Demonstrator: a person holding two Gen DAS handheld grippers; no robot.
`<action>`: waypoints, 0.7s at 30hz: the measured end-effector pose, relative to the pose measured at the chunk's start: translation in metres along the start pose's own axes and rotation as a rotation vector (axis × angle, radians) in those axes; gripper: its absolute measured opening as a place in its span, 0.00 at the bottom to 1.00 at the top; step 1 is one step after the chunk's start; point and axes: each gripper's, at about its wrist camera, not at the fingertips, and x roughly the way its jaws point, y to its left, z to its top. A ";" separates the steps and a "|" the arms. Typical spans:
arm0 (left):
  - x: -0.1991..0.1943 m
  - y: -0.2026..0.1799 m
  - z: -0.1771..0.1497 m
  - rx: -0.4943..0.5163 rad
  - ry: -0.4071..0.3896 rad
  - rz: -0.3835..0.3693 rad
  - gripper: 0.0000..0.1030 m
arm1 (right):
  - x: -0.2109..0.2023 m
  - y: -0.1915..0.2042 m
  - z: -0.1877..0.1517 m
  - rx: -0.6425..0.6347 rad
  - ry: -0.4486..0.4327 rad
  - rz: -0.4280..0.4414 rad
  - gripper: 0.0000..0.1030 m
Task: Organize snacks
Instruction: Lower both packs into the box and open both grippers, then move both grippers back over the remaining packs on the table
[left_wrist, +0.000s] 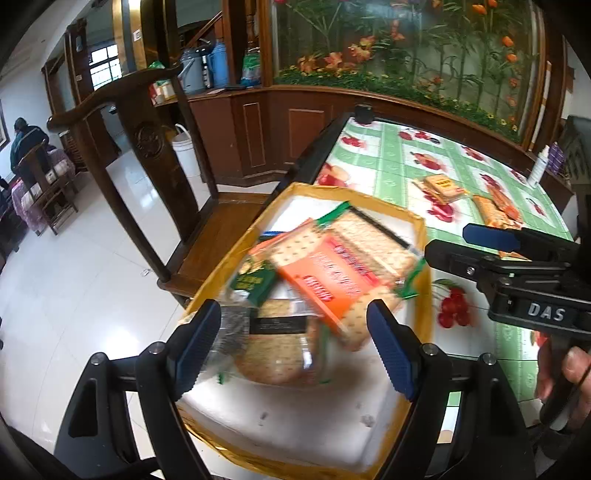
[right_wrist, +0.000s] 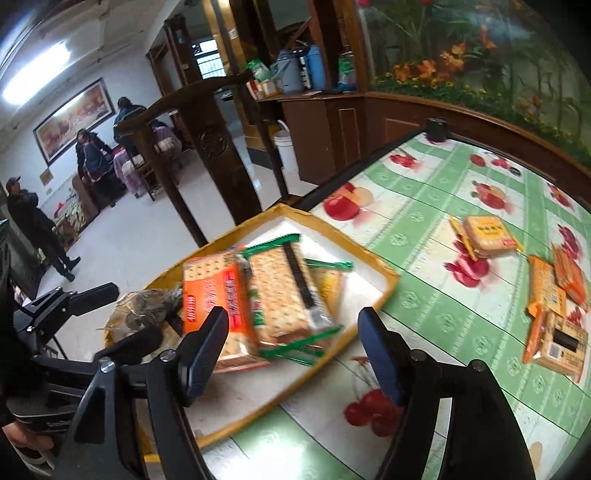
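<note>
A white tray with a yellow rim (left_wrist: 421, 236) (right_wrist: 388, 275) sits at the table's left edge and holds several cracker packs: an orange pack (left_wrist: 325, 280) (right_wrist: 210, 295), a green-trimmed pack (right_wrist: 284, 291) and a dark green pack (left_wrist: 253, 282). My left gripper (left_wrist: 295, 347) is open and empty just above the tray's near half. My right gripper (right_wrist: 291, 350) is open and empty over the tray's right rim; it also shows in the left wrist view (left_wrist: 465, 243). Loose packs lie on the tablecloth: a yellow one (right_wrist: 484, 234) (left_wrist: 443, 186) and orange ones (right_wrist: 550, 291) (left_wrist: 495, 208).
The table carries a green fruit-print cloth (right_wrist: 424, 192). A dark wooden chair (left_wrist: 147, 173) stands left of the tray. A wooden cabinet with a flower panel (left_wrist: 406, 48) runs behind the table. A white bottle (left_wrist: 537, 166) stands at the far right. People stand in the room beyond (right_wrist: 26, 218).
</note>
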 end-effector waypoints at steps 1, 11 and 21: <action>-0.002 -0.004 0.001 0.004 -0.004 -0.006 0.80 | -0.002 -0.004 -0.002 0.008 -0.003 -0.006 0.70; -0.003 -0.075 0.014 0.081 0.002 -0.109 0.84 | -0.033 -0.067 -0.031 0.114 0.005 -0.093 0.70; 0.019 -0.147 0.041 0.109 0.076 -0.213 0.92 | -0.067 -0.142 -0.068 0.237 0.030 -0.211 0.72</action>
